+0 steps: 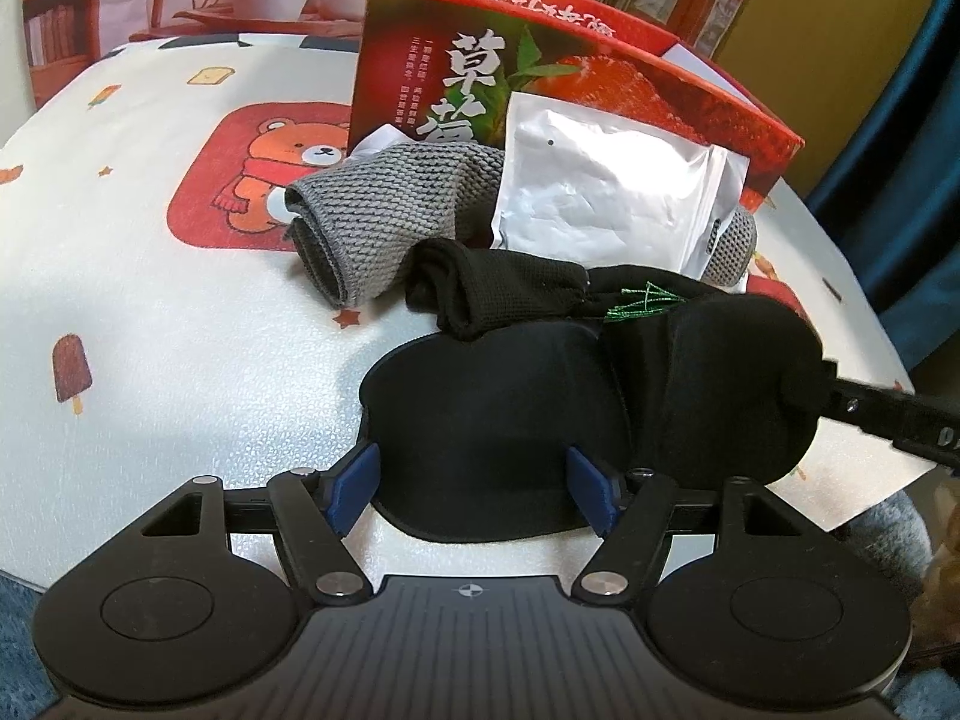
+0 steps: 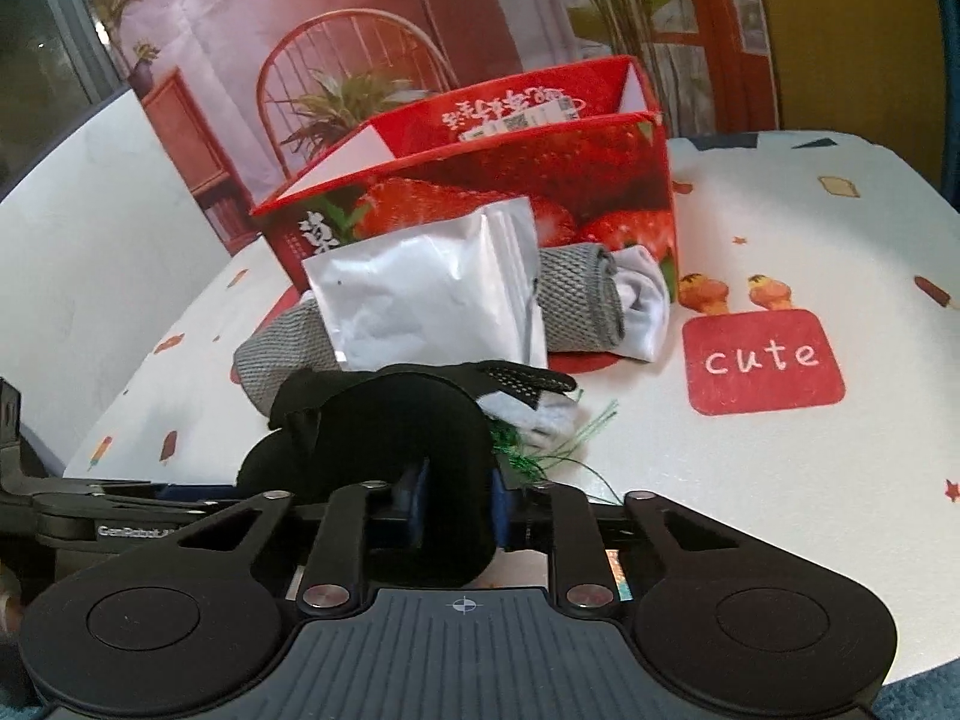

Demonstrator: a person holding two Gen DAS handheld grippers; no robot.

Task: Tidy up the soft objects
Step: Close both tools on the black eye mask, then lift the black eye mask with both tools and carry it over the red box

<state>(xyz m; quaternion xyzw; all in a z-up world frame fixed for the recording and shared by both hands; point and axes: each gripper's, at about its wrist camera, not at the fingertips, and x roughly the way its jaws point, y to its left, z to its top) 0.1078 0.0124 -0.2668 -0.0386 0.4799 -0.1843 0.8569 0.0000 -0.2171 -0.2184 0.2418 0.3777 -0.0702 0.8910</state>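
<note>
A black padded eye mask (image 1: 492,420) lies on the printed tablecloth near its front edge. My left gripper (image 1: 474,486) is open, its blue pads standing on either side of the mask's left cup; the right pad rests over the mask's middle. My right gripper (image 2: 459,507) is shut on the mask's (image 2: 408,420) other cup, and the fabric bulges up over its pads. In the left wrist view the right gripper's black finger reaches the mask's right end. Behind the mask lie a black sock (image 1: 480,282), a grey knitted sock (image 1: 384,210) and a silver foil pouch (image 1: 612,192).
A red strawberry box (image 2: 510,180), open at the top, stands behind the pile, with the pouch (image 2: 432,294) leaning on it. A white sock (image 2: 645,300) lies beside the grey sock (image 2: 576,294). Green threads (image 2: 540,450) trail by the mask. The table edge runs close below both grippers.
</note>
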